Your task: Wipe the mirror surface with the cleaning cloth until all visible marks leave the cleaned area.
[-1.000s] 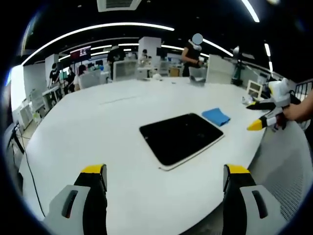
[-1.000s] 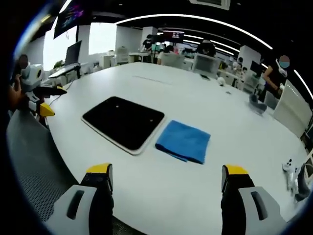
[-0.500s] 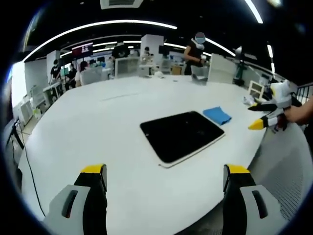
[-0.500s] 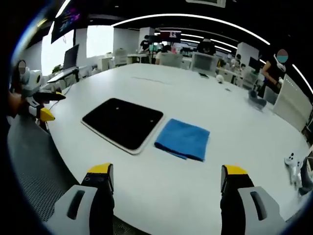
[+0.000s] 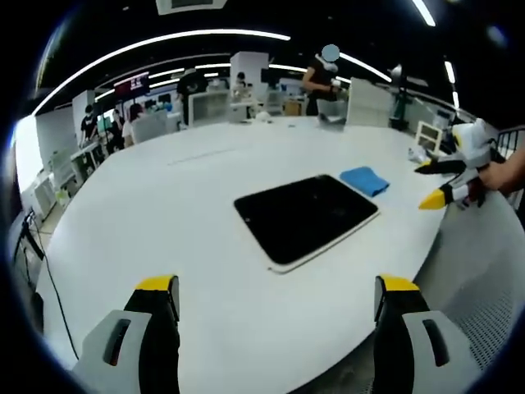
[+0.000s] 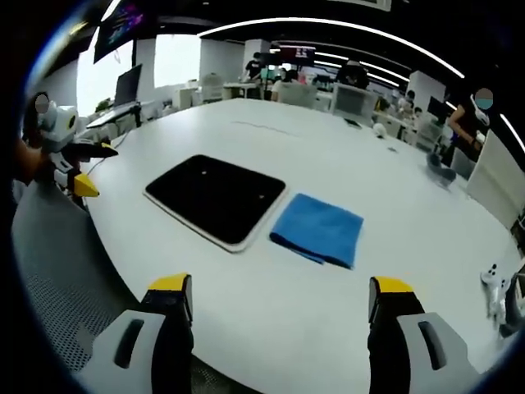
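- Mirror (image 6: 216, 199) flat on white table (image 6: 328, 304), dark face up.
- Blue cloth (image 6: 318, 229) just beside mirror (folded).
- L gripper (image 5: 277, 287) & R gripper (image 6: 273, 289): jaws wide apart, nothing held, above near table edge.

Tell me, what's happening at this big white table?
A person is holding a two-jaw tool in each hand and is about to clean a mirror. The dark mirror lies flat on the white table, with a folded blue cloth right beside it. Neither is being touched yet. The left tool and the right tool both hover open and empty near the table edge. Wiping has not begun; the cloth has yet to be picked up. Other people are in the background.
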